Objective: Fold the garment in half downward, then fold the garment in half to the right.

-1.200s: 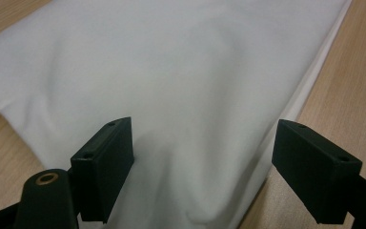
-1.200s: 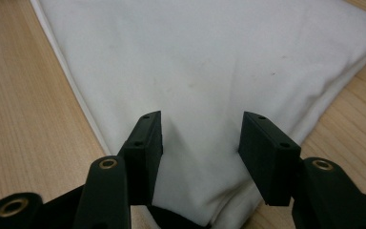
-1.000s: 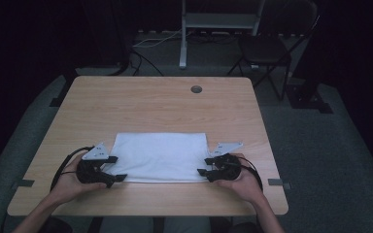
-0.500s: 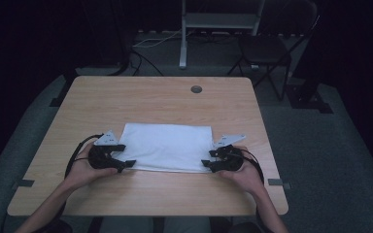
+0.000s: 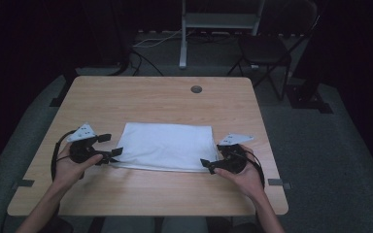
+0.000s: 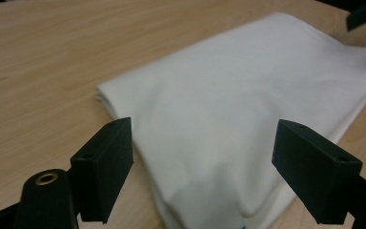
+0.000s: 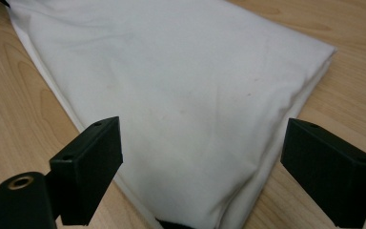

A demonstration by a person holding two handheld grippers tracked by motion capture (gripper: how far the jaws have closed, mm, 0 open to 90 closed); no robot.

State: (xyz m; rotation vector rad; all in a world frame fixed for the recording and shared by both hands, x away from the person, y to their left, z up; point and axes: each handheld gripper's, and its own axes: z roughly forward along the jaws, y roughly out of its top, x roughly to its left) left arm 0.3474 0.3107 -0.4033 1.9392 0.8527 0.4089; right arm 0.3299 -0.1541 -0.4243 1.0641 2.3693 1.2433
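A folded white cloth (image 5: 167, 145) lies flat on the wooden table (image 5: 165, 104), near its front half. My left gripper (image 5: 110, 144) sits at the cloth's left near corner, open, and the cloth (image 6: 248, 109) runs between its two black jaws (image 6: 209, 176) without being pinched. My right gripper (image 5: 213, 155) is at the right near corner. Its jaws have just been opening and now stand wide apart (image 7: 205, 171), with the cloth's folded corner (image 7: 181, 95) lying loose between them. A hand holds each gripper.
A round cable hole (image 5: 196, 89) sits near the table's far edge. Behind the table stand a dark chair (image 5: 267, 48) and a metal stand (image 5: 184, 39), with cables on the floor. Bare wood runs along the front edge (image 5: 150, 194).
The cloth has slid away from the table's front edge along with both grippers. The left gripper has since drawn back to the left, off the cloth's corner. The right gripper's jaws have spread apart.
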